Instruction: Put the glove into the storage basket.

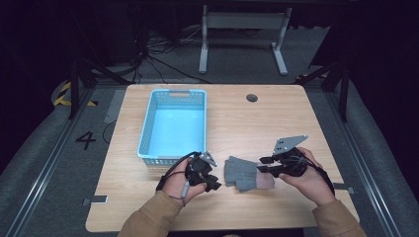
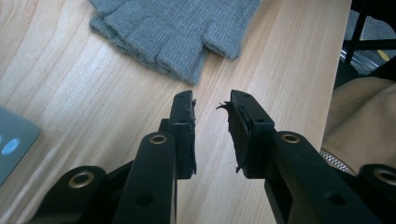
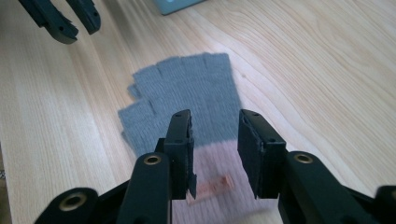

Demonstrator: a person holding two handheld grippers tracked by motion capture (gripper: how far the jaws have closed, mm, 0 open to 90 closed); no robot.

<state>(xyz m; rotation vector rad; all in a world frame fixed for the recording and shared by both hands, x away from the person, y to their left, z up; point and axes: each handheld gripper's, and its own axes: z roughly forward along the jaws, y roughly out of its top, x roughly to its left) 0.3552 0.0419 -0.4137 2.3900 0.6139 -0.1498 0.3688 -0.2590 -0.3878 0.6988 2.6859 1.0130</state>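
Both sets of jaws stand apart, nothing between the pads. The left gripper (image 1: 213,183) sits just left of the grey gloves (image 1: 243,174), the right gripper (image 1: 267,166) over their pinkish cuff end. The gloves lie flat near the table's (image 1: 296,118) front edge, with bare wood beyond and to the right. A blue basket (image 1: 173,123) is close by at the left. Floor marking "4" (image 1: 86,140); a small orange tag (image 3: 212,186) on the cuff, writing unreadable.

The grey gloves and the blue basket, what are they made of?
The grey gloves look like knitted wool or yarn, soft and matte: fine ribbed stitches show, and the fingers are cut short. The blue basket looks like moulded plastic, smooth and faintly glossy, with slotted walls and a handle hole. The table looks like pale wood or wood-look laminate, with grain lines.
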